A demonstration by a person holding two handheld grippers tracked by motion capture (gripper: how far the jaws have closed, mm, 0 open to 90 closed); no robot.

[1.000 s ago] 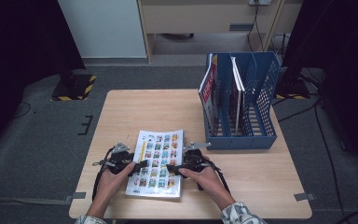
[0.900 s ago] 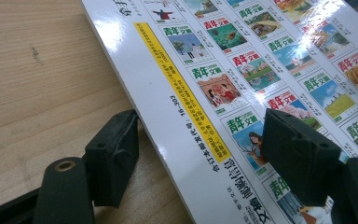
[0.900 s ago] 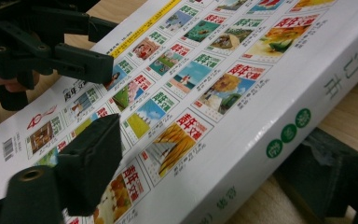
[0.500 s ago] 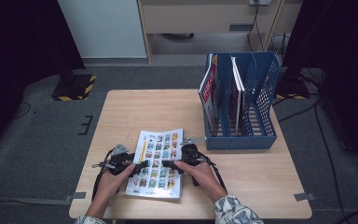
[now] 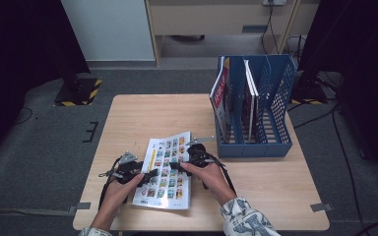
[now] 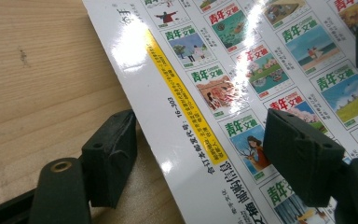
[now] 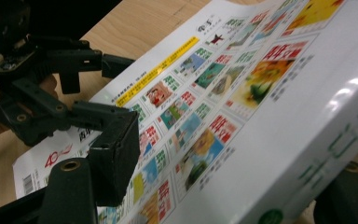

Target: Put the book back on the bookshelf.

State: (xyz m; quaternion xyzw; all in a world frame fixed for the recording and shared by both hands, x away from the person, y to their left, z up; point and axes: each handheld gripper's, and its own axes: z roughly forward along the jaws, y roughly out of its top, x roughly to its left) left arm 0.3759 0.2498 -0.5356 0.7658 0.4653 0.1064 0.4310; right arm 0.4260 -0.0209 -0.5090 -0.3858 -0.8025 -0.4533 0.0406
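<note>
So the magazine (image 5: 165, 169) was lying flat on the wooden tabletop (image 5: 138, 118), near the front edge, just left of the blue file rack (image 5: 256, 108). The left gripper (image 5: 145, 175) sat at its left edge with jaws spread wide: one jaw on bare wood beside the edge, the other over the printed cover, so the edge ran between them and nothing was clamped. The right gripper (image 5: 177, 165) came in from the opposite side, jaws also apart, one above the cover and one below the raised right edge. Couldn't tell whether it was actually pinching.
</note>
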